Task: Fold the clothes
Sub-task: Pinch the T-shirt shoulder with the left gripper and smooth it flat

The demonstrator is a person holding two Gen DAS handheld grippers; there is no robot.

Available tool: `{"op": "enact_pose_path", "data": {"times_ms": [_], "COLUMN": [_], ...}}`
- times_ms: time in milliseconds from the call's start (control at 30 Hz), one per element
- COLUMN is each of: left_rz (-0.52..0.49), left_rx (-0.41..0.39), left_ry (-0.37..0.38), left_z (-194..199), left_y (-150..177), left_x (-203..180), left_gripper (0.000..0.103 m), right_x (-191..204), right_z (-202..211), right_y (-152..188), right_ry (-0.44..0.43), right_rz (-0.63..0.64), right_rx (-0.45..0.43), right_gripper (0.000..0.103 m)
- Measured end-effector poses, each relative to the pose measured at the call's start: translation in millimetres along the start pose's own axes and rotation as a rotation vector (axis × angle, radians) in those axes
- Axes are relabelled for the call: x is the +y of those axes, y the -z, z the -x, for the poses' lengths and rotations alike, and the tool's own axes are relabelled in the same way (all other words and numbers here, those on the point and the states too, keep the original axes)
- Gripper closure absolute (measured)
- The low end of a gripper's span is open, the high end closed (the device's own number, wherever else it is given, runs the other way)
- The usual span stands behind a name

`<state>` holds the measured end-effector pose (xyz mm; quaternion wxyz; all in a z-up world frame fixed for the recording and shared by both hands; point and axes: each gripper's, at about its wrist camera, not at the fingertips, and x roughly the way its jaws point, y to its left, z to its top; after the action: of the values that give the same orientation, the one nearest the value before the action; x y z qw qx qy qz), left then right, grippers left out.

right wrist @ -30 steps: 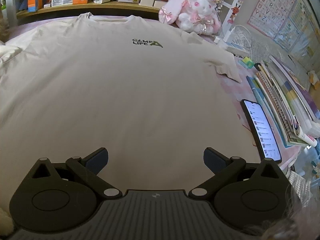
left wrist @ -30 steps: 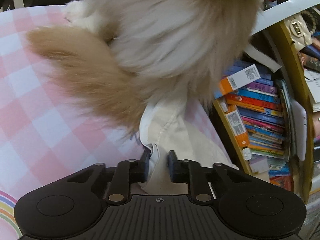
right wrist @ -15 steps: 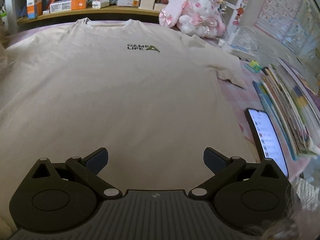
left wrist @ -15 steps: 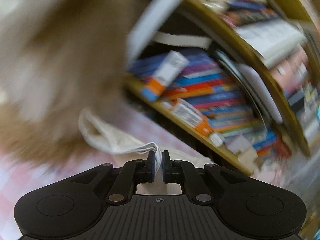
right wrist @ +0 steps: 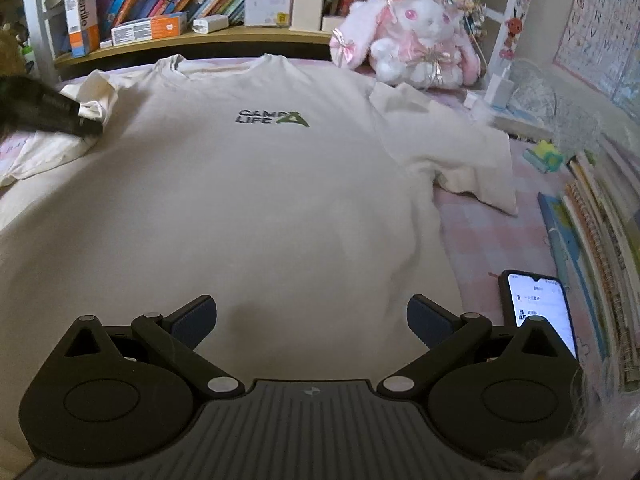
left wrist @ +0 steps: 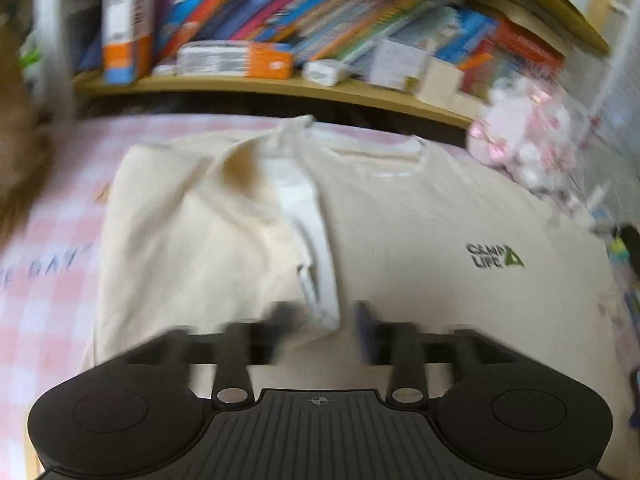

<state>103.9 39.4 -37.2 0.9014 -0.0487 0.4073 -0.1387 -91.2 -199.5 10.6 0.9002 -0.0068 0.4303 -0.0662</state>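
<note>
A pink checked bedcover (left wrist: 44, 280) carries the cream T-shirt (right wrist: 240, 208), spread flat (logo up), one sleeve (left wrist: 200, 216) folded inward. The left gripper (left wrist: 324, 316) has just been opening, sleeve hem between its jaws, unpinched. The right gripper (right wrist: 312, 316) gapes wide above the shirt. A phone (right wrist: 540, 308) lies beside it.

**Clear over the shirt; clutter at back and right**

Middle of the T-shirt (right wrist: 248, 216) lay flat and bare, w/ open room above it for either gripper. Back edge was hemmed by the bookshelf (right wrist: 208, 38) and the plush rabbit (right wrist: 416, 44) at the far right corner. Right side was tight: phone (right wrist: 538, 308) just beside the hem, stacked books (right wrist: 600, 248) beyond. Left gripper (right wrist: 86, 122) sat over the folded-in left sleeve (left wrist: 308, 216), blocking that corner.
</note>
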Motion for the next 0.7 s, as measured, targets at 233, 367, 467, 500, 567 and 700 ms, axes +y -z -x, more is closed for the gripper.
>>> {"op": "enact_pose_path", "data": {"times_ms": [233,367,467,500,567,700], "left_rz": [0.163,0.105,-0.015,-0.060,-0.131,-0.103], "left_rx": [-0.137,-0.129,-0.112,-0.105,-0.089,-0.094], "left_ry": [-0.053,-0.099,-0.181,-0.215,-0.285,-0.304], "left_z": [5,-30,-58,-67,-83,-91], "left_y": [-31,-55,-65,-66,-67,-66], "left_x": [24,6,-20,-28,-38,-35], "left_gripper": [0.033,0.033,0.035,0.036,0.046,0.102], "right_x": [-14,-19,-19,-20,-20,-21], "right_z": [-14,-19,-19,-18,-18,-16], "right_y": [1,4,6,7,8,11], "right_ry": [-0.061,-0.094,-0.103,-0.105,-0.107,-0.110], "right_rz": [-0.003,-0.011,-0.005,-0.004,-0.004,-0.003], "right_rx": [0.024,0.025,0.008,0.004,-0.002,-0.014], "right_gripper": [0.000,0.000,0.000,0.000,0.000,0.000]}}
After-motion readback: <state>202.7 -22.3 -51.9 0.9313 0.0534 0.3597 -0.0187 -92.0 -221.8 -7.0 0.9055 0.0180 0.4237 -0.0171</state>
